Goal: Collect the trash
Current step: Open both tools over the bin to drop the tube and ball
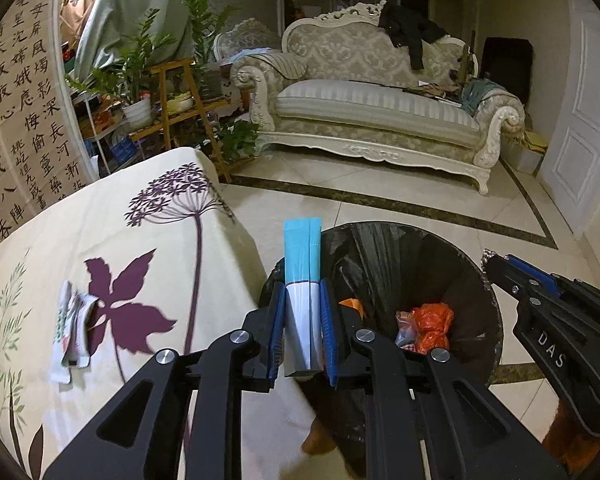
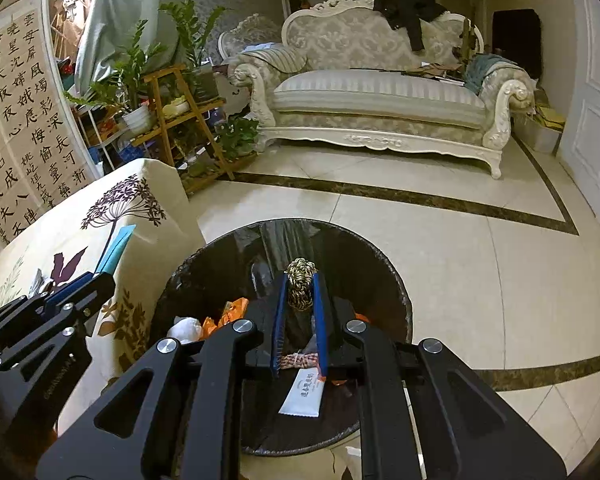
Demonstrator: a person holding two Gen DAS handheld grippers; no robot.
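My left gripper [image 1: 302,286] is shut on a blue and white folded paper packet [image 1: 302,264], held upright over the table's edge beside the black-lined trash bin [image 1: 476,280]. My right gripper [image 2: 300,276] is shut on a gold and black twisted wad [image 2: 300,284], held above the bin's opening [image 2: 384,276]. The bin holds orange wrappers [image 1: 432,324], a white sachet [image 2: 304,394] and a white crumpled ball [image 2: 186,328]. A crumpled white wrapper [image 1: 74,324] lies on the floral tablecloth [image 1: 140,216]. The right gripper shows in the left wrist view [image 1: 496,264].
The cloth-covered table [image 2: 140,184] stands left of the bin. Beyond lie a tiled floor [image 1: 380,184], an ornate cream sofa [image 1: 376,108], a wooden plant stand [image 1: 184,108] with potted plants, a calligraphy scroll [image 1: 20,120] at left and a white door [image 1: 580,120] at right.
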